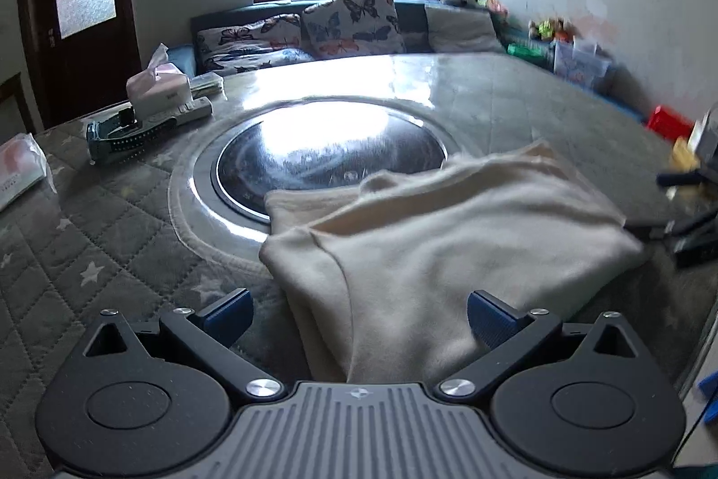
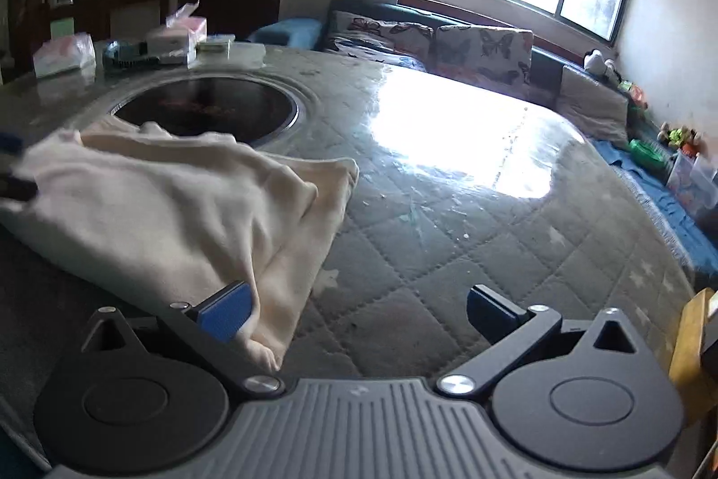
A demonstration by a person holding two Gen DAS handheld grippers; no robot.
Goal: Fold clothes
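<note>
A cream garment [image 1: 439, 245] lies folded in layers on the quilted grey table cover [image 1: 103, 254]. My left gripper [image 1: 359, 315] is open, its blue pads apart, and the garment's near edge lies between them without being pinched. In the right wrist view the same garment [image 2: 179, 209] lies at the left. My right gripper [image 2: 359, 313] is open; its left pad [image 2: 226, 315] is at the garment's near corner, the right pad over bare cover. The other gripper shows blurred at the far right of the left wrist view [image 1: 686, 205].
A round black glossy inset [image 1: 327, 156] sits mid-table, partly under the garment's far edge. A tissue box [image 1: 157, 88], remote and teal strap lie at the far left. A sofa with butterfly cushions [image 1: 350, 21] stands behind; toys and boxes line the right wall.
</note>
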